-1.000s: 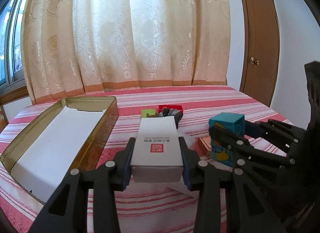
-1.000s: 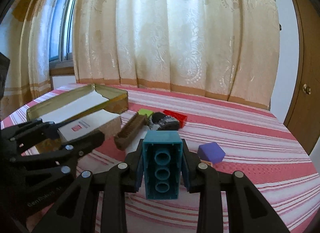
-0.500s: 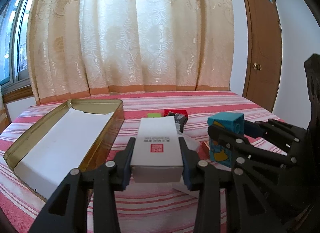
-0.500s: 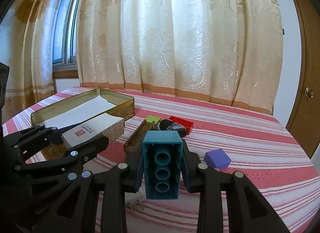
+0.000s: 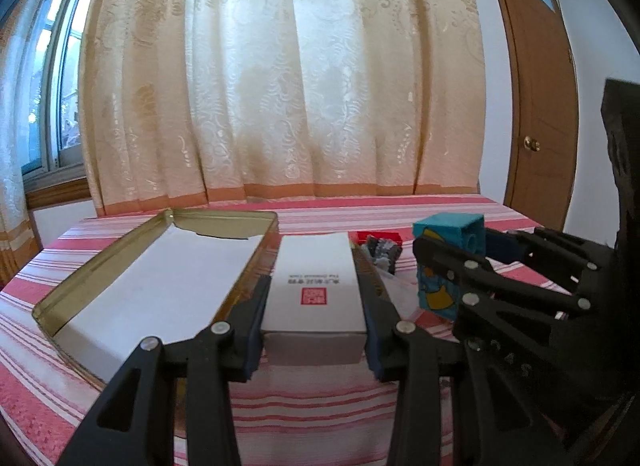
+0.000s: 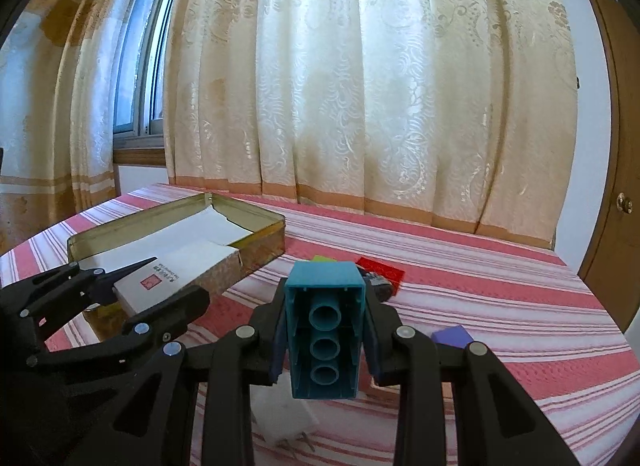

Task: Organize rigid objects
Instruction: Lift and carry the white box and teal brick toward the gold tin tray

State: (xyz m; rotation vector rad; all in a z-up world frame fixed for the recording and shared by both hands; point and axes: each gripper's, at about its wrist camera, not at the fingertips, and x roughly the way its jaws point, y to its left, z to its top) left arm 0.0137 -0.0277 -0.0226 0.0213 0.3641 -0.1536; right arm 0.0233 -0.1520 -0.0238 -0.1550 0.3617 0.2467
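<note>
White box point(image 5: 314, 286) with a little red stamp on top is held flat and lengthwise, up off the striped tabletop point(image 5: 312, 406), right next to the tin's right wall. The tin point(image 5: 96, 266) is gold, open, lined with white paper, sitting on the left. The teal brick point(image 6: 324, 326) is held up too, hollow underside with three round tubes facing the right camera; one side has a yellow and blue print. Further back there's a red brick point(image 6: 380, 270), a green piece point(image 6: 323, 258) and a dark grey lump point(image 6: 378, 286) bunched together. Purple block point(image 6: 452, 336) lies flat off to the right.
</note>
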